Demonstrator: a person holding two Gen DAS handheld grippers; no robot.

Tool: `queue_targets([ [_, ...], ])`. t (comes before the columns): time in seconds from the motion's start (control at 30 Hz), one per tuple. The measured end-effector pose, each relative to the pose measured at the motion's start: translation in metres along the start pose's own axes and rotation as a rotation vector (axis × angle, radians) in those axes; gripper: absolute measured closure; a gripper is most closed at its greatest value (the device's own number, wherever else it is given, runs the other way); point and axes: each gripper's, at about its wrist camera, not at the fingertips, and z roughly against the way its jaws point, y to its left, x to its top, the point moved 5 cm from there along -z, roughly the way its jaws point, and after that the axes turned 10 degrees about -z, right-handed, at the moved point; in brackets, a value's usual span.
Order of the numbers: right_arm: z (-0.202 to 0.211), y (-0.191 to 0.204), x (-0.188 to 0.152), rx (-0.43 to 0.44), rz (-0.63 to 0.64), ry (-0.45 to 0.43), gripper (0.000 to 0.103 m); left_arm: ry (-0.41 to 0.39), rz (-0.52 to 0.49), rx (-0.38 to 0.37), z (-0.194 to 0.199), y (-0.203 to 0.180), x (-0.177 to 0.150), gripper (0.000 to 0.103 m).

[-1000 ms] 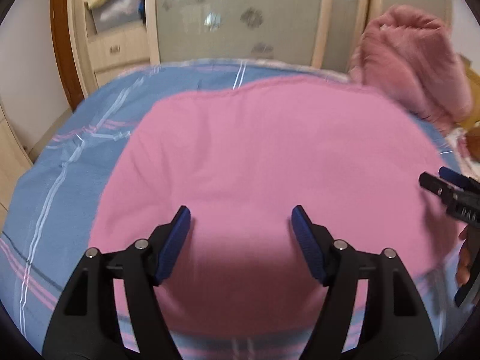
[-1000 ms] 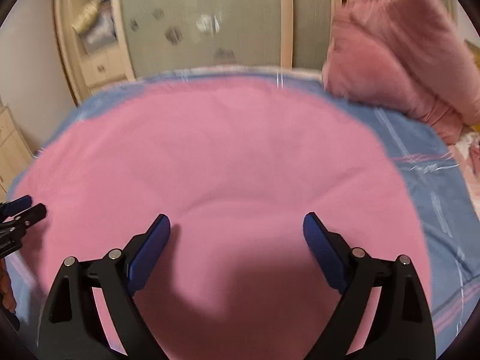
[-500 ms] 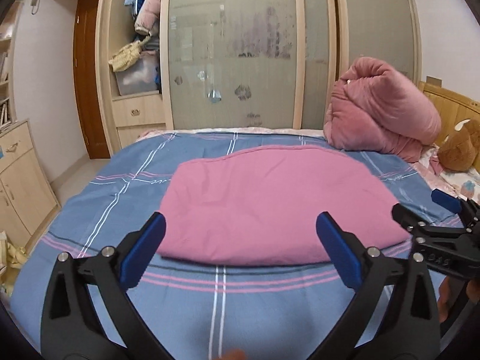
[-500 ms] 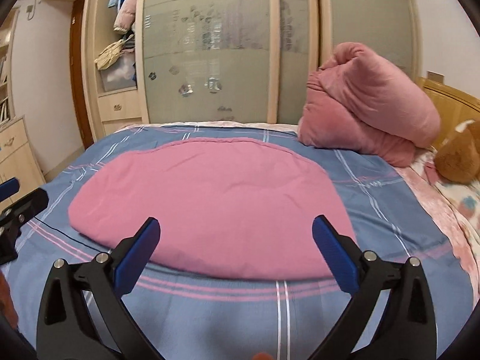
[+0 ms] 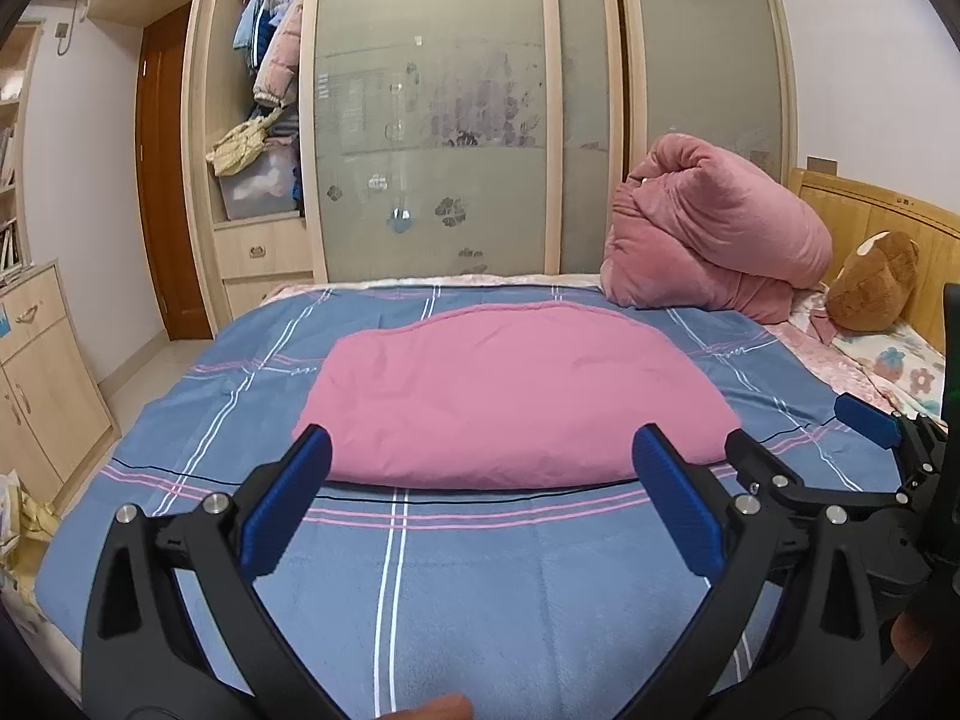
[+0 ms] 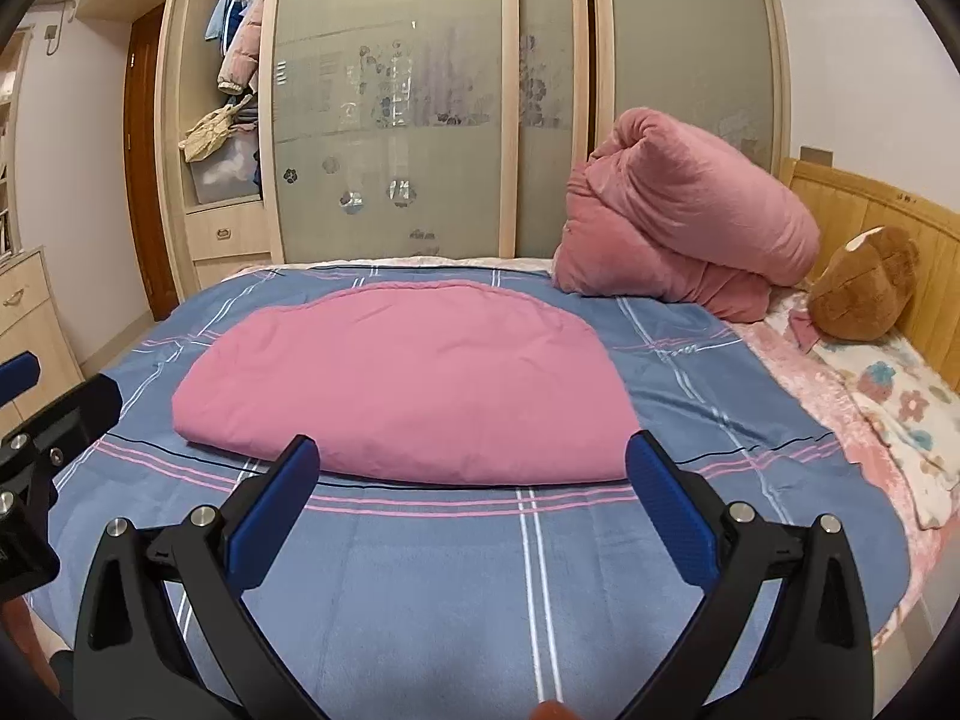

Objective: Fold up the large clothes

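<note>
A folded pink garment (image 5: 510, 396) lies flat in the middle of the blue plaid bed cover (image 5: 468, 588); it also shows in the right wrist view (image 6: 408, 384). My left gripper (image 5: 480, 480) is open and empty, held above the cover in front of the garment's near edge, clear of it. My right gripper (image 6: 474, 480) is open and empty, likewise back from the near edge. The right gripper shows at the right edge of the left wrist view (image 5: 840, 468). The left gripper shows at the left edge of the right wrist view (image 6: 36, 408).
A rolled pink quilt (image 5: 714, 240) and a brown teddy bear (image 5: 876, 282) sit at the headboard on the right. A wardrobe with sliding glass doors (image 5: 468, 120) stands behind the bed. A low cabinet (image 5: 36, 372) stands at the left.
Both grippers have pulled back and up from over the pink garment to a spot in front of its near edge. The garment lies still on the bed.
</note>
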Motion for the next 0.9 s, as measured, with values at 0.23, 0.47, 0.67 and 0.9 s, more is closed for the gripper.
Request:
queue_targets([
  [0.23, 0.020, 0.002, -0.003, 0.005, 0.008, -0.012, 0.001, 0.000, -0.011, -0.001, 0.018, -0.004, -0.001, 0.002],
  [0.47, 0.034, 0.004, -0.001, 0.006, 0.019, -0.026, 0.001, -0.023, -0.024, 0.023, 0.036, -0.008, 0.001, 0.002],
  [0.67, 0.043, 0.003, 0.000, 0.011, 0.017, -0.032, 0.001, -0.036, -0.024, 0.030, 0.044, -0.006, 0.003, 0.002],
  [0.9, 0.049, 0.004, -0.001, 0.014, 0.021, -0.041, 0.001, -0.044, -0.033, 0.035, 0.048, -0.007, 0.003, 0.002],
])
